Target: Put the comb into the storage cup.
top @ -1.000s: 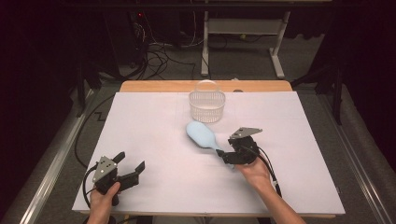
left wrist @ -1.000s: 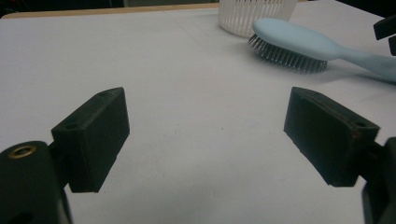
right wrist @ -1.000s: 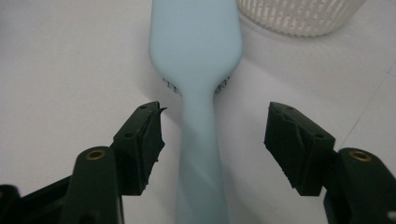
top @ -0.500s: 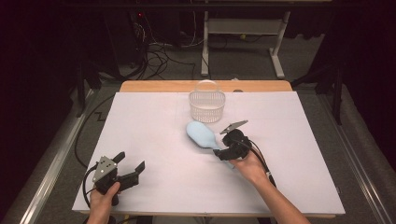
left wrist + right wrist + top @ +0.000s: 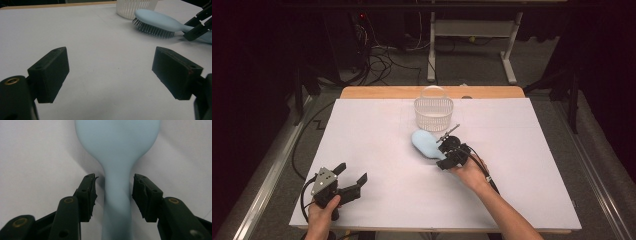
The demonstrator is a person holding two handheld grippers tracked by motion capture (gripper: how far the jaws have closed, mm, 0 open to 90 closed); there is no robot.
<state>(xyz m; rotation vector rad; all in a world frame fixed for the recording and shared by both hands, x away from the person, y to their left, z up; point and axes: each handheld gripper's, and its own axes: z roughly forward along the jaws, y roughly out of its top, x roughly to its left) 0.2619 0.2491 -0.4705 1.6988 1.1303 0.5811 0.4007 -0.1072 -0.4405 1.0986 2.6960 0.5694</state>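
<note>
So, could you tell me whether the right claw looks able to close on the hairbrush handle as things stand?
Probably yes. The right claw straddles the hairbrush handle; its jaws have been closing, with small gaps either side and nothing between.

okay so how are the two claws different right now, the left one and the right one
The left claw stands wide open over bare table; the right claw has been closing, its jaws narrow on either side of the blue hairbrush handle, gaps still showing. The left sits near the table's front edge, the right near its middle. Both are black and hand-held.
</note>
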